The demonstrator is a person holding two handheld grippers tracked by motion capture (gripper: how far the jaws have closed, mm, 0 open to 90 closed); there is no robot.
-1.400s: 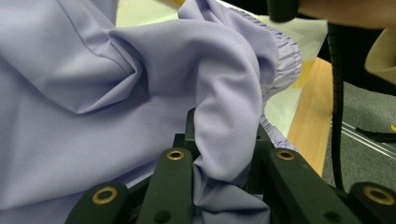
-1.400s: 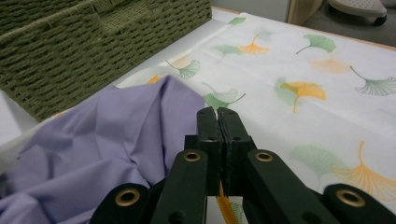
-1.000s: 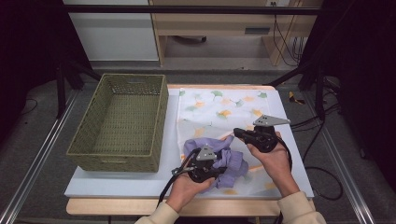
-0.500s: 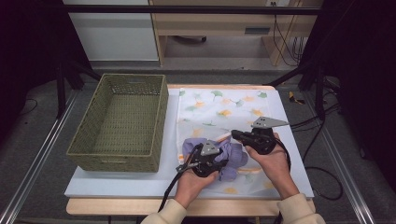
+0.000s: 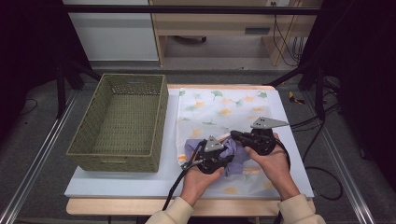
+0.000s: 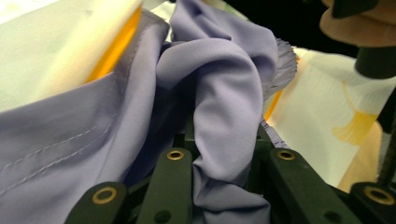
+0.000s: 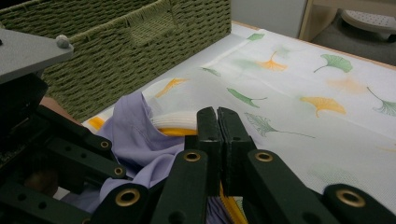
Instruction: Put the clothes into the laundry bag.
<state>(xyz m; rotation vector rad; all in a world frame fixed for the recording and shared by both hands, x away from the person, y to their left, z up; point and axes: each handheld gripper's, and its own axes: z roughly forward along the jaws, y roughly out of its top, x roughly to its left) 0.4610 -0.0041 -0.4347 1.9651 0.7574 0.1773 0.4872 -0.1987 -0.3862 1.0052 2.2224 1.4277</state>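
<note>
at 6 o'clock on the leaf-print cloth (image 5: pixel 224 109), left gripper (image 5: pixel 211 158) clamps the bunched purple fabric (image 5: pixel 236 156), right gripper (image 5: pixel 243 136) pinched closed at the cloth's yellow-trimmed edge, looks mid-stuffing; next move probably needs that edge held open.

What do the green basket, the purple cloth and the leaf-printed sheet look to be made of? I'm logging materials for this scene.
Basket: woven fibre, perhaps rope or seagrass, matte olive; the braided weave shows in its walls. Purple cloth: thin smooth fabric, likely synthetic, slightly sheeny; soft folds, a stitched seam, a frayed edge. Leaf-printed sheet: thin, matte white textile, possibly non-woven, with a fine grid texture.
</note>
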